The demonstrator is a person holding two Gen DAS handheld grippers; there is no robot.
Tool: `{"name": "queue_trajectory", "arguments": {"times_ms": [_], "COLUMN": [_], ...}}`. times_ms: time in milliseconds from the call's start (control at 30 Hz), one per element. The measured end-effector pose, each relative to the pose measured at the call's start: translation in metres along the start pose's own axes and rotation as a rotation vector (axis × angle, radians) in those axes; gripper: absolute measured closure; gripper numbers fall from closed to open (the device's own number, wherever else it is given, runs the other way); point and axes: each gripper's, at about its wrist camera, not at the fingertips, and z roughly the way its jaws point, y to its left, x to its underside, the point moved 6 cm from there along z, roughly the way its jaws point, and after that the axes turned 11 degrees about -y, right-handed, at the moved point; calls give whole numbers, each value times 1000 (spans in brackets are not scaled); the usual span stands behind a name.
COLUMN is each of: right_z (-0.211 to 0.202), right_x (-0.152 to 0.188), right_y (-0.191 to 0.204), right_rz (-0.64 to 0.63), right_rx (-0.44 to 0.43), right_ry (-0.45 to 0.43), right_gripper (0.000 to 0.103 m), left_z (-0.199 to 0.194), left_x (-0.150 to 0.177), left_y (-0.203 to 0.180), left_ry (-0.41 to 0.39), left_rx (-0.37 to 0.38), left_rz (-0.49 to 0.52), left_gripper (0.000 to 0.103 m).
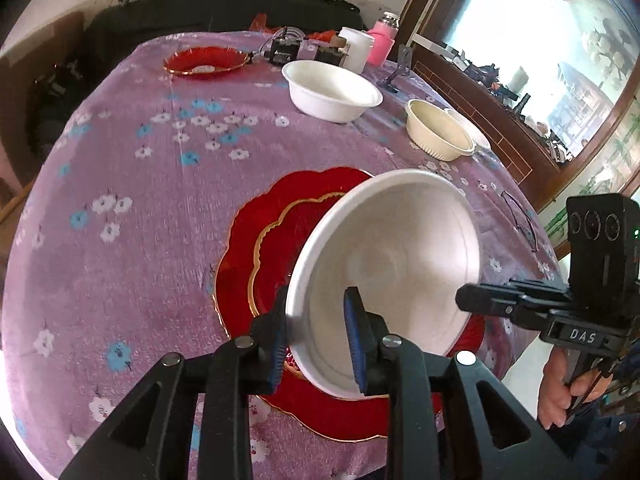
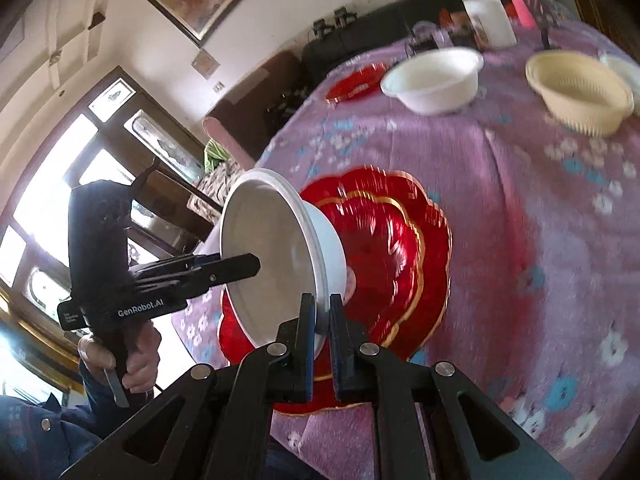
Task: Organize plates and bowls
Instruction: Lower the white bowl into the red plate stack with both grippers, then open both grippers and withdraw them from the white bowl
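A white bowl is held tilted above stacked red scalloped plates on the purple floral tablecloth. My left gripper is shut on the bowl's near rim. My right gripper is shut on the opposite rim of the same bowl; its fingers also show in the left wrist view. The red plates lie under the bowl. Another white bowl and a cream ribbed bowl stand farther back. A small red plate lies at the far side.
A white cup, a pink bottle, cables and small devices crowd the far table edge. Eyeglasses lie at the right. A white dish sits behind the cream bowl. The table's near edge is close below.
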Motion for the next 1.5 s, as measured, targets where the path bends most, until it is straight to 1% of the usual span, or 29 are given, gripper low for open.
{"name": "queue_trajectory", "arguments": {"times_ms": [300, 667, 800, 833, 967, 1000, 1200, 1300, 1500], "right_z": [9, 10, 10, 10, 8, 8, -3, -10, -25], "right_x": [2, 0, -1, -2, -3, -3, -8, -12, -22], "right_y": [-8, -7, -7, -7, -8, -8, -5, -8, -19], "right_rz": [23, -13, -43, -49, -61, -65, -80, -85, -48], "right_rx": [20, 61, 91, 97, 107, 111, 114, 127, 141], "right_ry": [7, -4, -8, -10, -17, -18, -41, -57, -102], "right_gripper": [92, 91, 91, 90, 77, 76, 75, 71, 69], "left_z": [6, 4, 3, 3, 3, 3, 0, -2, -8], "left_x": [0, -1, -2, -2, -2, -2, -3, -4, -7], "left_y": [5, 8, 9, 9, 9, 9, 9, 12, 16], "left_ry": [3, -4, -6, -7, -7, -7, -15, -20, -37], "left_rx": [-9, -10, -10, -11, -11, -10, -10, -14, -19], "left_rz": [-17, -22, -21, -22, -23, -23, -25, -29, -37], "left_gripper": [79, 79, 79, 79, 79, 79, 78, 77, 76]}}
